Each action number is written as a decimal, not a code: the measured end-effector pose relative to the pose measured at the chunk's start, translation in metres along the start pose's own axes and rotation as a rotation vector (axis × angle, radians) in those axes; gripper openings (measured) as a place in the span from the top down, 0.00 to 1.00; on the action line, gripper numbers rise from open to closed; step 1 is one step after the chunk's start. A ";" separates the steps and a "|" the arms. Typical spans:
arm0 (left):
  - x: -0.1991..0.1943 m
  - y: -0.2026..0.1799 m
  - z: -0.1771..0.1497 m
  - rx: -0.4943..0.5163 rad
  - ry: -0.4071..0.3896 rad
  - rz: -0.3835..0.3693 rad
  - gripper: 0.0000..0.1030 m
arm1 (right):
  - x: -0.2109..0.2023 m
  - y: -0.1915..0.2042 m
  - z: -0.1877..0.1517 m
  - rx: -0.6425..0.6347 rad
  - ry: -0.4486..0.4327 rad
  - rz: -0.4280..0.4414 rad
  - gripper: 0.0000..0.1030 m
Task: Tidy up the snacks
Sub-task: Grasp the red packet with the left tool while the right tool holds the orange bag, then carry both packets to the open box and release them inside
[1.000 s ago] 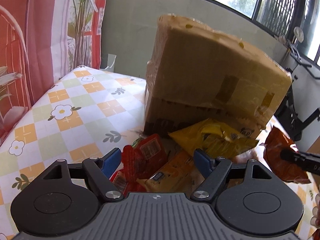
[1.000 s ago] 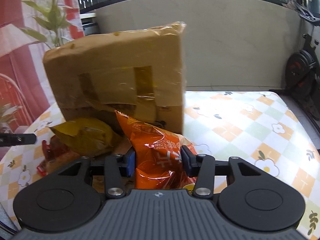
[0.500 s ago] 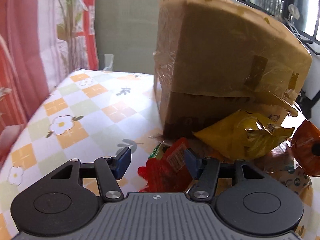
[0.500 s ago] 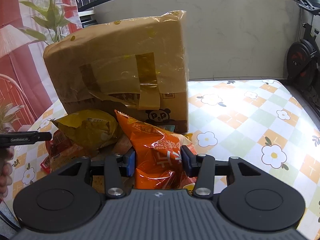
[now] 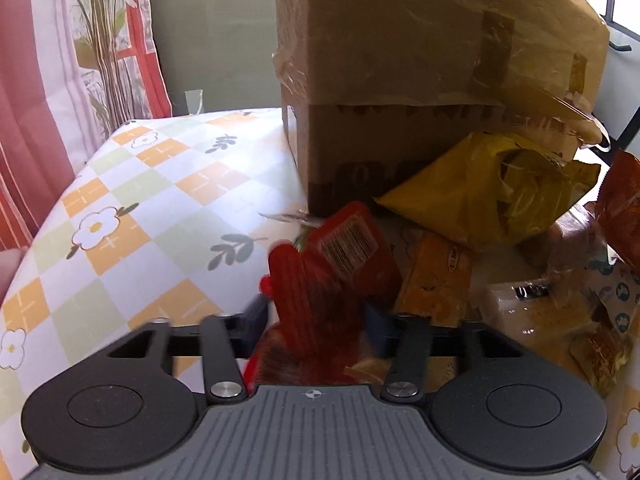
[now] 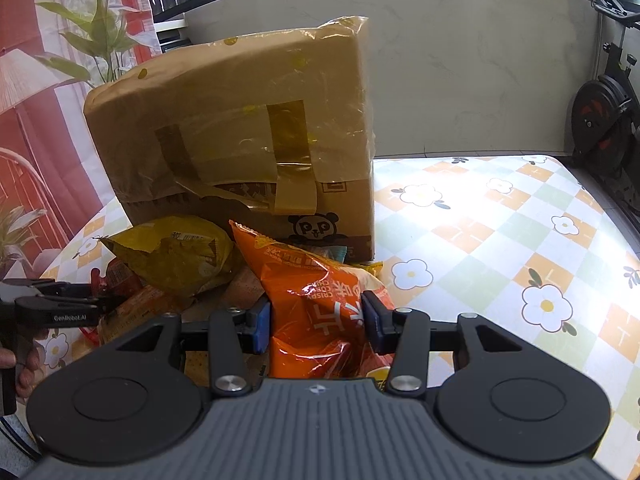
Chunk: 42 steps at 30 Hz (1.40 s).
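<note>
Squeezing the orange chip bag [image 6: 320, 312], the right gripper [image 6: 316, 322] presses it from both sides. The left gripper [image 5: 316, 320] has just been closing around the blurry red snack packet [image 5: 328, 276], pads touching it. Just past both lie a yellow bag [image 5: 480, 200] and a taped cardboard box [image 6: 240, 140], its top cut off in the left view.

Red snack packet [image 5: 320, 280] motion-blurred between the left gripper [image 5: 316, 320] pads, lower end hidden behind the gripper body, orange chip bag [image 6: 320, 312] base hidden likewise, cardboard box [image 5: 420, 80] top cropped ahead.
</note>
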<state>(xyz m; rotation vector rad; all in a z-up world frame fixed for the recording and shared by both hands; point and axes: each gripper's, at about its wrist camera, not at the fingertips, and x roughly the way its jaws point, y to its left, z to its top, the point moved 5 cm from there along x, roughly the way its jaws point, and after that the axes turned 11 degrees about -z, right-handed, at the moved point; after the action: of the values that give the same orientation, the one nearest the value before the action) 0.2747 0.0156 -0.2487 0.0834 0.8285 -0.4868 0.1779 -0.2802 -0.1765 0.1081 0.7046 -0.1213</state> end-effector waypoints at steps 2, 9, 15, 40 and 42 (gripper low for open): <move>-0.006 -0.001 0.002 -0.014 -0.005 0.029 0.66 | 0.000 -0.001 -0.001 0.005 0.000 0.001 0.54; -0.027 -0.010 0.006 -0.024 -0.079 0.019 0.79 | 0.000 -0.001 -0.002 0.008 -0.001 0.003 0.54; -0.044 -0.018 0.015 -0.035 -0.133 0.012 0.84 | -0.003 -0.003 -0.003 0.016 -0.003 0.011 0.54; -0.161 -0.070 0.140 0.093 -0.529 -0.074 0.85 | -0.090 -0.012 0.110 0.128 -0.325 0.141 0.54; -0.160 -0.077 0.157 0.126 -0.540 -0.077 0.85 | -0.090 -0.008 0.131 0.111 -0.361 0.153 0.54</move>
<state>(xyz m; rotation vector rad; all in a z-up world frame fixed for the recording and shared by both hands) 0.2565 -0.0315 -0.0168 0.0321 0.2721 -0.5991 0.1918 -0.2999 -0.0193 0.2393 0.3272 -0.0314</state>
